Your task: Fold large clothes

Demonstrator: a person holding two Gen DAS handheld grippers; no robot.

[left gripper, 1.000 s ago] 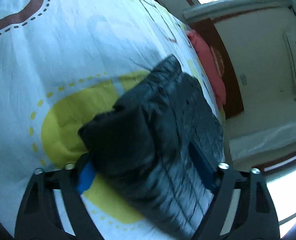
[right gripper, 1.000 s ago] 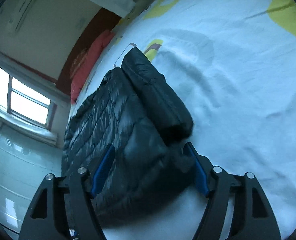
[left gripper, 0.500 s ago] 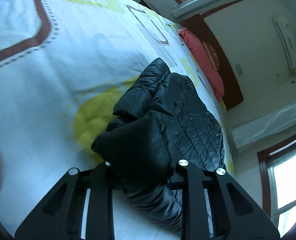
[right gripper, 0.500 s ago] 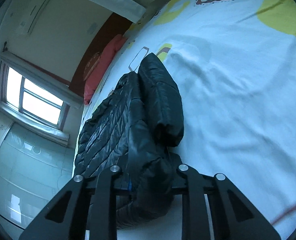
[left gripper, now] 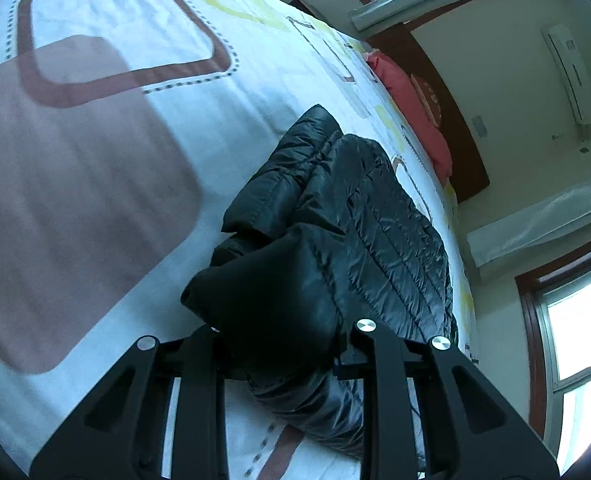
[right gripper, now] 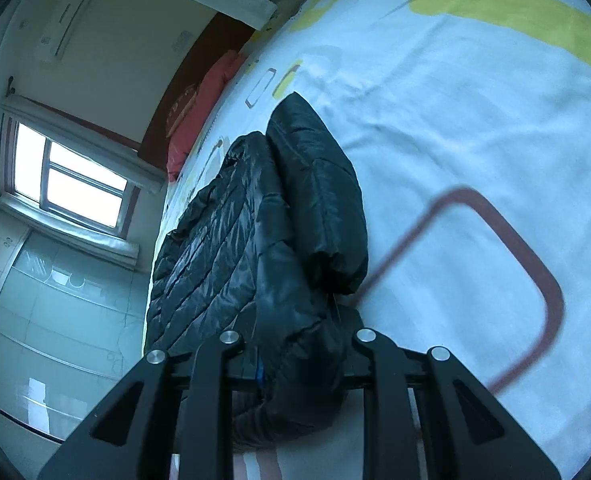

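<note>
I am gripping one black jacket (left gripper: 359, 216) with both grippers, left (left gripper: 279, 344) and right (right gripper: 295, 352), each clamping a bunched near corner. It is lying on the bed (left gripper: 95, 184), sleeves already turned in. I judge the end-to-end fold is remaining. One red pillow (left gripper: 411, 108) is sitting beyond.

left gripper (left gripper: 283, 344) pitched downward, jaws clamped on a bunch of black jacket (left gripper: 367, 216), right gripper (right gripper: 295, 356) pitched downward, jaws clamped on the same jacket
</note>
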